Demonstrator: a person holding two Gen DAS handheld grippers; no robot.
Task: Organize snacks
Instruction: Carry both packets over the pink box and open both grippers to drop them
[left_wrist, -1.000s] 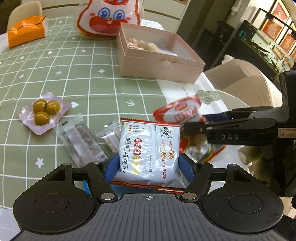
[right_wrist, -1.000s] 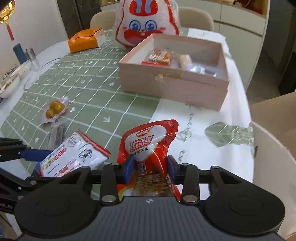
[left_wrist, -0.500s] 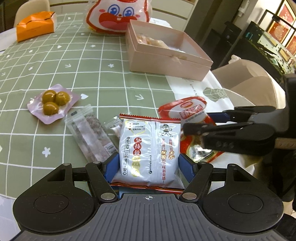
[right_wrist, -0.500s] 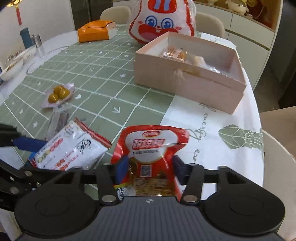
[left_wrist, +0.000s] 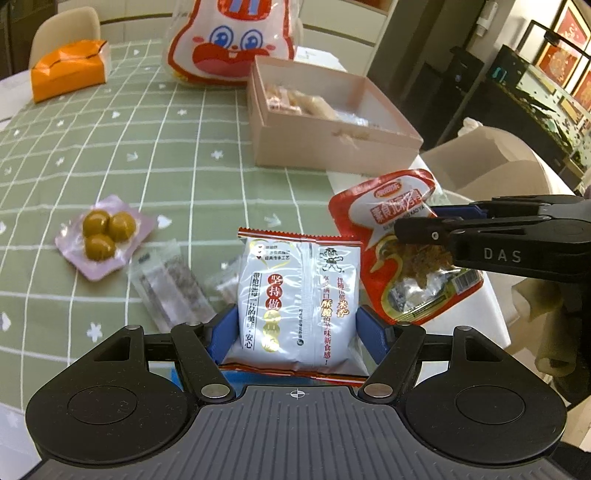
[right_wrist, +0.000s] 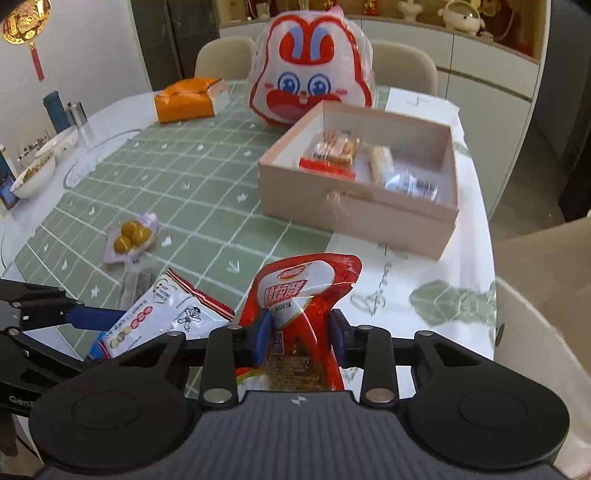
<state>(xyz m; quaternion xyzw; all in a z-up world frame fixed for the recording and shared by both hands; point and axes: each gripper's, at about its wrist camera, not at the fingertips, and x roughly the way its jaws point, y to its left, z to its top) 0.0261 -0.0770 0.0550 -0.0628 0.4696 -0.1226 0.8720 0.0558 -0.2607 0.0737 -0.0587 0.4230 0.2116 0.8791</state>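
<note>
Gripping a puffy white foil packet (left_wrist: 299, 295) between wide-set blue pads, the left gripper (left_wrist: 297, 332) sits low over the checked green tablecloth (left_wrist: 155, 147). Rightward, the right gripper (right_wrist: 300, 334) has just been closing, creasing a glossy red pouch (right_wrist: 303, 291) before the pink cardboard box (right_wrist: 354, 218).

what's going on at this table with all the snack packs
A person is sorting snacks with a handheld gripper in each hand. The right gripper has just been closing and now pinches a red snack pouch. The left gripper has a white rice cracker packet between its blue pads. The open pink box ahead already holds a few snacks; other packs lie on the green checked tablecloth.
</note>
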